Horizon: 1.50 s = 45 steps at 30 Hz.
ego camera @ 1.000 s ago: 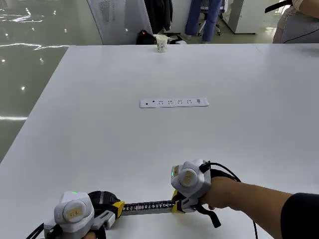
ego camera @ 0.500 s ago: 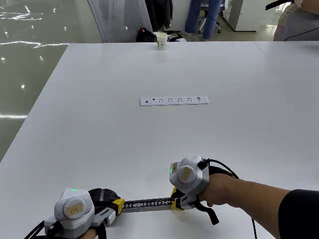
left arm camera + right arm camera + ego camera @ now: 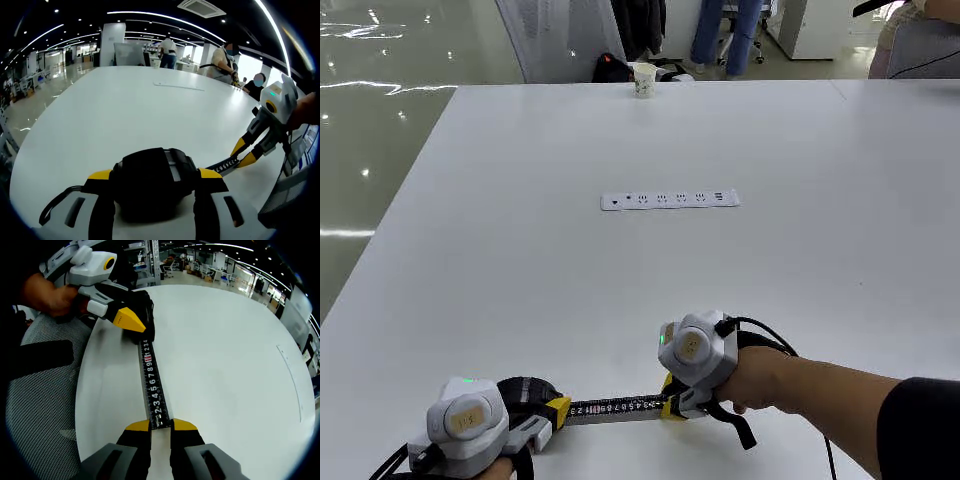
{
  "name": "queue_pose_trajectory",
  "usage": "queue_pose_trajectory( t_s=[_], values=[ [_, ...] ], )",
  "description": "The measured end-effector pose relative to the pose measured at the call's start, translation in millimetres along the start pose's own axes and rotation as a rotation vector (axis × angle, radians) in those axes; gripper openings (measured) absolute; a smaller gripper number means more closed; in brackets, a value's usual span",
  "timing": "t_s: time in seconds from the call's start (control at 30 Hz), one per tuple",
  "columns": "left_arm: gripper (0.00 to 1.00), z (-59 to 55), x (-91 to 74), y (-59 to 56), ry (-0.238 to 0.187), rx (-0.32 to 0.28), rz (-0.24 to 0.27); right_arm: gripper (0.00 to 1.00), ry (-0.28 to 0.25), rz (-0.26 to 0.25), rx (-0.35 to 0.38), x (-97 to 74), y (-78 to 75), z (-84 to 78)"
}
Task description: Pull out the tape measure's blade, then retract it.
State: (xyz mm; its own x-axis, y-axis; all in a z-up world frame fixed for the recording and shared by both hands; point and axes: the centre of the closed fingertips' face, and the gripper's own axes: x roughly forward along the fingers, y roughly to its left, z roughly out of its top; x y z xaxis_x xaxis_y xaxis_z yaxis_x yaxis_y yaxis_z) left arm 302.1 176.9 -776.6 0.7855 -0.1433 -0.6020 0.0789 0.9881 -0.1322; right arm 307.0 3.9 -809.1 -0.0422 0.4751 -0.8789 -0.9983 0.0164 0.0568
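Note:
The black tape measure case (image 3: 527,394) sits at the near edge of the white table (image 3: 620,280), and my left gripper (image 3: 556,410) is shut on it. In the left gripper view the case (image 3: 152,180) lies between the yellow-tipped jaws of my left gripper (image 3: 155,176). The blade (image 3: 617,406) runs out to the right, flat over the table. My right gripper (image 3: 669,406) is shut on the blade's end. In the right gripper view the numbered blade (image 3: 152,380) leads from my right gripper (image 3: 161,425) up to the case (image 3: 143,315).
A white power strip (image 3: 668,200) lies mid-table. A paper cup (image 3: 643,80) stands at the far edge. People stand beyond the table's far end. A mesh chair (image 3: 45,405) is close to the table's near edge, behind the left gripper.
My right gripper has drifted slightly left toward the case, so the exposed blade is a little shorter. The left gripper has stayed in place. The head camera has tilted a little.

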Motion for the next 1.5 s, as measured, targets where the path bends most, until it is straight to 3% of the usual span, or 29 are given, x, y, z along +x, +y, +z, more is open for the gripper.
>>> queue_pose_trajectory(
  t_s=[1.5],
  values=[
    [0.59,-0.6,-0.9,-0.6,0.011,-0.016,-0.016,0.11,-0.019,-0.007,0.020,7.4,3.7,14.4]
  ],
)
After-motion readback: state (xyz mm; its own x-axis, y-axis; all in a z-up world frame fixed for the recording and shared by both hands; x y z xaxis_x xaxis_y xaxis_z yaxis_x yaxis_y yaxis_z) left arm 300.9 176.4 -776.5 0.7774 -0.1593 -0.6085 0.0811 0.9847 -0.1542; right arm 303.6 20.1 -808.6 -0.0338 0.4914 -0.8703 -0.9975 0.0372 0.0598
